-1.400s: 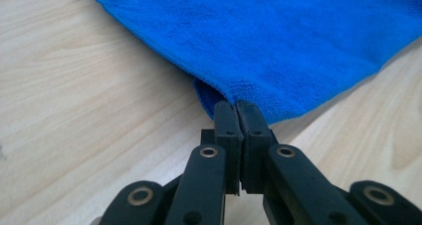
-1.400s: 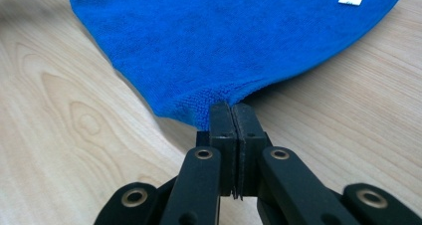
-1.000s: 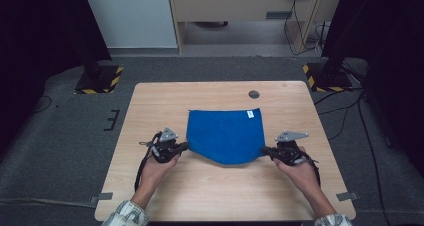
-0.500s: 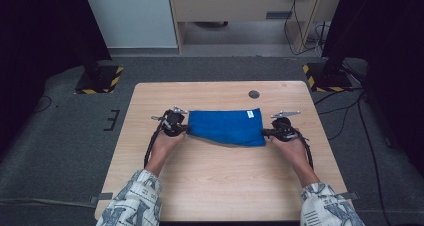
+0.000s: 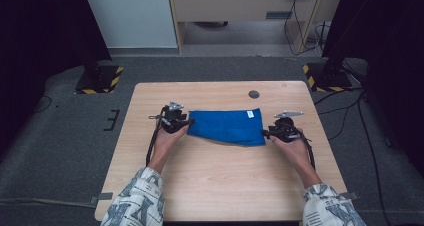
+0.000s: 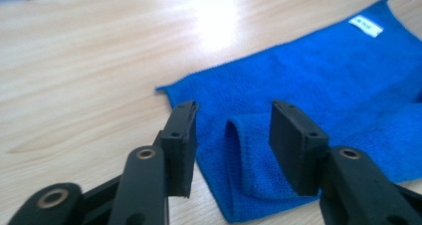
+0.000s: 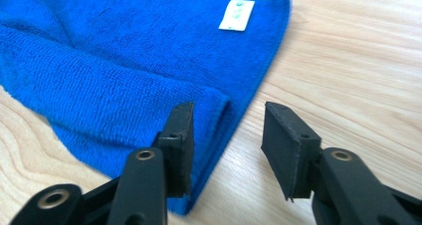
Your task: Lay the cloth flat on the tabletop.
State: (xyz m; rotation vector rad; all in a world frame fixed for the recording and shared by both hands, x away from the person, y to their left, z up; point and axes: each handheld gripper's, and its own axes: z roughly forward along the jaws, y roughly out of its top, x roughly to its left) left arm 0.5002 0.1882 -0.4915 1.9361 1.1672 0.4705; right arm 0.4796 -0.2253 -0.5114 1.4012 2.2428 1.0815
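Observation:
A blue cloth [image 5: 227, 126] lies folded into a strip across the middle of the wooden table [image 5: 220, 186], its white label [image 5: 250, 114] near the far right corner. My left gripper [image 5: 186, 122] sits at the cloth's left end. Its jaws have just been opening, and the folded edge of the cloth [image 6: 323, 80] lies loose between the pads of the left gripper [image 6: 234, 108]. My right gripper [image 5: 266, 132] is at the right end, and its jaws have also just been opening. The cloth's corner [image 7: 114, 60] rests beside one pad of the right gripper [image 7: 228, 108], unpressed.
A small dark round disc [image 5: 254, 94] sits on the table behind the cloth. Stands with yellow-black striped bases [image 5: 100, 78] [image 5: 325, 76] flank the table's far corners on the floor, and cables trail at the right.
Both hands carried the cloth's near edge away from the person, folding the cloth in half. Since then both pairs of jaws have opened and let the cloth go.

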